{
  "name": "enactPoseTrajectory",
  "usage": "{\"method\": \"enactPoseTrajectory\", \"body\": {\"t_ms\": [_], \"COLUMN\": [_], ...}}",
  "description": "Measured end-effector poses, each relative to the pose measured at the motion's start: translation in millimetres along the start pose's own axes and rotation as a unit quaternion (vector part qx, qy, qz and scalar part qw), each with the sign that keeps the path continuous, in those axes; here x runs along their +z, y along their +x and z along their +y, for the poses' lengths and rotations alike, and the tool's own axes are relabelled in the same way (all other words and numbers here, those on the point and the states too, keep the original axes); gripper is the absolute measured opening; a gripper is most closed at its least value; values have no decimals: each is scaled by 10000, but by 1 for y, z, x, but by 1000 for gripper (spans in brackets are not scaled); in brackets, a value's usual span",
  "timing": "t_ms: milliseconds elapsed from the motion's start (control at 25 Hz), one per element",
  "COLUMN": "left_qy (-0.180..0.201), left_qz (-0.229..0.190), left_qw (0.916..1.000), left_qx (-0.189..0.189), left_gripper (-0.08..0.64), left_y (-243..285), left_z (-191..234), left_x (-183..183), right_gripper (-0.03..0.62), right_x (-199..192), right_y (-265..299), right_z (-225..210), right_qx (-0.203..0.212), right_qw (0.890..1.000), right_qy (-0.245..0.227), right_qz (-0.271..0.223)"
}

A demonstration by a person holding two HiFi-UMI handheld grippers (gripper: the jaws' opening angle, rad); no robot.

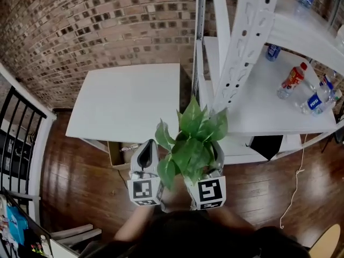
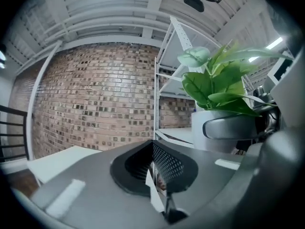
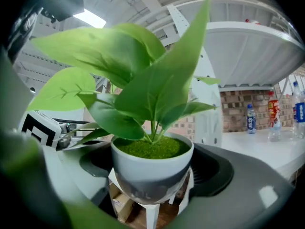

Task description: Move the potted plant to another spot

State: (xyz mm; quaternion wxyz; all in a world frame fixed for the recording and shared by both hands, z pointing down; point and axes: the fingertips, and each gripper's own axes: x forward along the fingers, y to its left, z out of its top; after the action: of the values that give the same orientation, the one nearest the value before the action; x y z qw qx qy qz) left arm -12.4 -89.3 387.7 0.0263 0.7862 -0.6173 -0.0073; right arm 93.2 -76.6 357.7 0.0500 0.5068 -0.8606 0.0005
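A: What's in yr way?
B: White shelf rack (image 1: 269, 112), its post (image 1: 244, 42) just past the leaves. White table (image 1: 129, 101) left of it.
A: Plant?
B: One potted plant (image 3: 152, 163), pinched in yr right gripper (image 3: 151, 190). Pot shows in gripper views only. Left gripper (image 2: 153, 156) jaws together, empty. Right gripper view: 3 bottles (image 3: 251, 118) on rack.

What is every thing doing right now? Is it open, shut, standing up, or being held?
potted plant, upright, held in the air by the right tongs.
right tongs, shut on the potted plant's white pot.
left tongs, shut, nothing between them.
bottles, standing upright on the shelf.
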Motion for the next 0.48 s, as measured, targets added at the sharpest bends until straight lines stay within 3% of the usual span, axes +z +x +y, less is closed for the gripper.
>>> {"method": "enactPoseTrajectory", "body": {"t_ms": [200,480], "left_qy": [-2,-50], "left_qz": [-59,348], "left_qw": [10000,9993], "left_qx": [52,135], "left_gripper": [14,14], "left_y": [2,23], "left_z": [67,154], "left_x": [-7,-33], "right_gripper": [479,479], "right_x": [-10,-31], "right_y": [56,135], "right_z": [37,76], "right_qx": [39,5], "right_qw": [9999,9997], "right_qy": [-25,57], "right_qz": [97,234]}}
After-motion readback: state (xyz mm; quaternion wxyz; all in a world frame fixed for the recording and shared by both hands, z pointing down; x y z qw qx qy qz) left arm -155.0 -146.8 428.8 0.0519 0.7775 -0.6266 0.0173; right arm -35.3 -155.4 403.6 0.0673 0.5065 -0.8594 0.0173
